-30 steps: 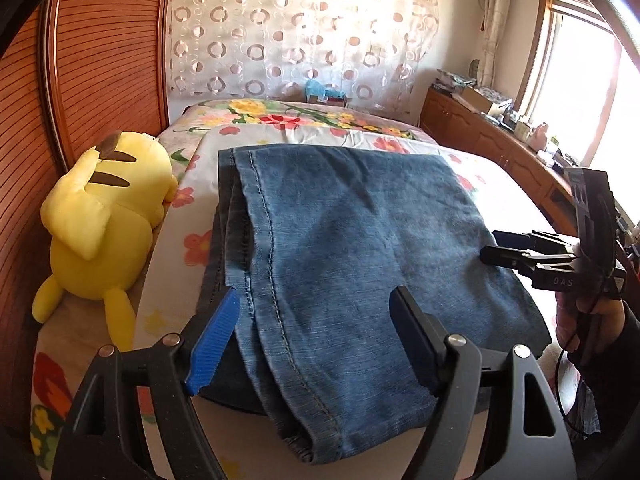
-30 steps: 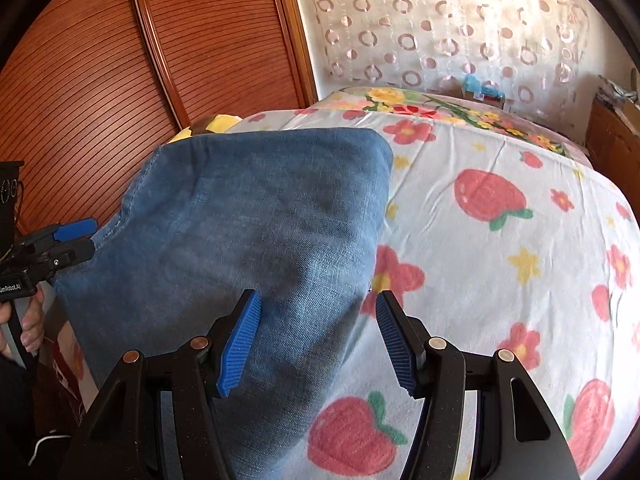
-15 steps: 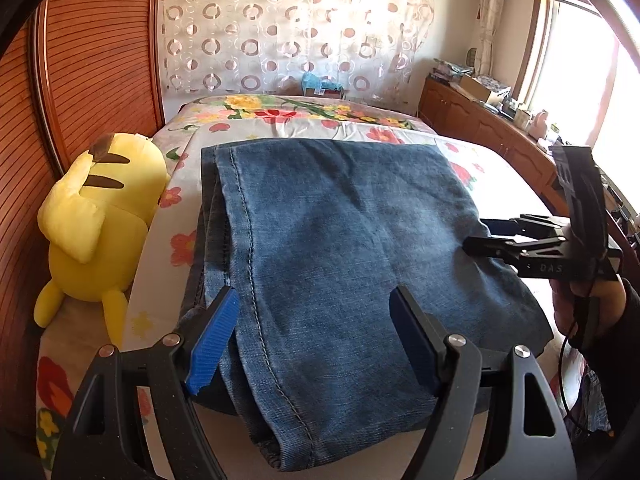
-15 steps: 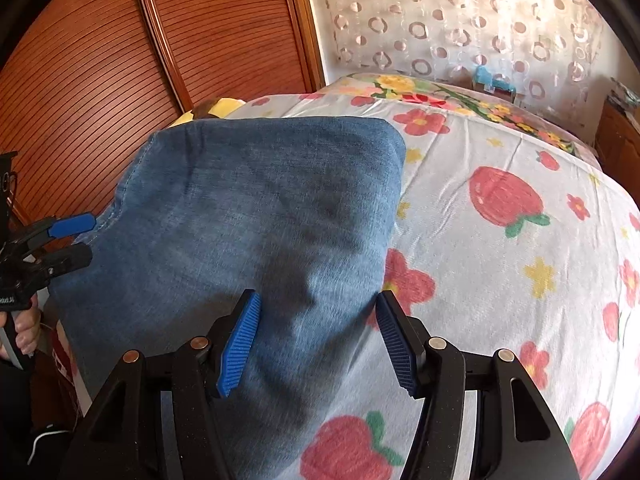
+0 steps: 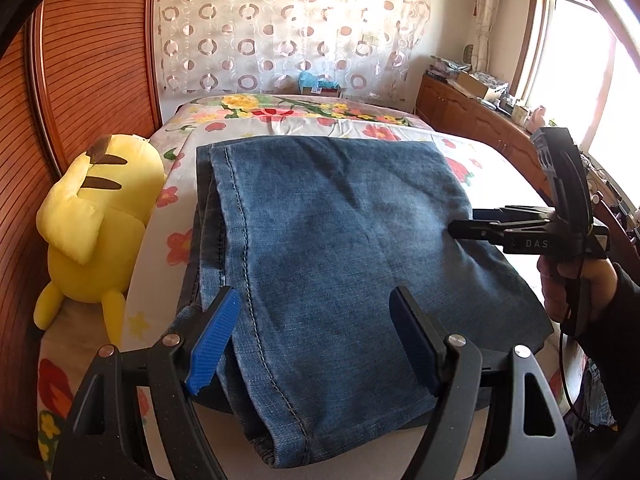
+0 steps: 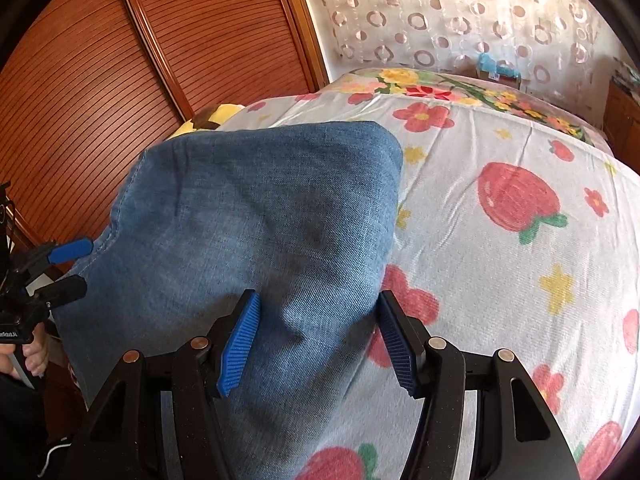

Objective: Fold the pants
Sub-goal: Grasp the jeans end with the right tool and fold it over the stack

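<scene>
The right gripper [image 6: 316, 340] is closing its spread fingers around the folded jeans' [image 5: 340, 248] edge, nearer than before, while the left gripper [image 5: 316, 340] is staying spread above them, suggesting another fold is beginning.

The jeans [image 5: 340, 248] hide a big part of the bed [image 5: 492, 160] under them. In the left view, the near end of the jeans goes behind the left claw [image 5: 316, 344], so that edge cannot be seen whole. In the right view, only a small bit of the yellow toy [image 6: 218, 114] peeks out behind the jeans. The hand [image 6: 36, 354] at the left edge is cut off. The things on the cabinet [image 5: 476, 110] by the window are too small to tell.
</scene>
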Tool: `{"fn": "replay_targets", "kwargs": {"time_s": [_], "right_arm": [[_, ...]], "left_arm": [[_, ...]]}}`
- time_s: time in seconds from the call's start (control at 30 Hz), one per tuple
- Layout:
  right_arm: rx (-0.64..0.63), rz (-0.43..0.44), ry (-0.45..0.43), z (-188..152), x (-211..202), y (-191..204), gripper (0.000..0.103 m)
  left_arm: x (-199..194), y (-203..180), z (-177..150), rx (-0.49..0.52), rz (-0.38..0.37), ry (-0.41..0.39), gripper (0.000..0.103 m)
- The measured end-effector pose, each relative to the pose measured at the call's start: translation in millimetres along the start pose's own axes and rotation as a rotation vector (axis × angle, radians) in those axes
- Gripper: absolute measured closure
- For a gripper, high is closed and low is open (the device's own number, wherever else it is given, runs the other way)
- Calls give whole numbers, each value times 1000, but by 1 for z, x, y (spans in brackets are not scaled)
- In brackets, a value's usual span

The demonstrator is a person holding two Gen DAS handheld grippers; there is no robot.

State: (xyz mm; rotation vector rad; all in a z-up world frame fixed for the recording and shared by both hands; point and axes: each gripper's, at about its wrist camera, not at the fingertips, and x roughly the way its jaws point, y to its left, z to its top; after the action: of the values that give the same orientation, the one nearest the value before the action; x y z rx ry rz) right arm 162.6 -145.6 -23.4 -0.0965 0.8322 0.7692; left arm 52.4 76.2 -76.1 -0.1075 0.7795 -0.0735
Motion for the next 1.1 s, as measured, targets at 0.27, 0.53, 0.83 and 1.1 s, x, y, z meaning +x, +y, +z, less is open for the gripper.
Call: {"fn": "replay_targets", "kwargs": {"time_s": [0.27,0.53,0.83,1.1], "right_arm": [[-95,-34,-62,2,-13,30,92],[-143,-18,-269,24,-87,67,93],[-112,-163,-301,26,-150,24,93],[-12,-319,-194,-23,-177,-50,93]], "left_arm": [[3,4,-4,-8,4,9,25],[-6,4,2,-10,9,-14,25],[-7,-9,10,13,-9,-29,25],[3,-58,33,78,-75,-62,25]]}}
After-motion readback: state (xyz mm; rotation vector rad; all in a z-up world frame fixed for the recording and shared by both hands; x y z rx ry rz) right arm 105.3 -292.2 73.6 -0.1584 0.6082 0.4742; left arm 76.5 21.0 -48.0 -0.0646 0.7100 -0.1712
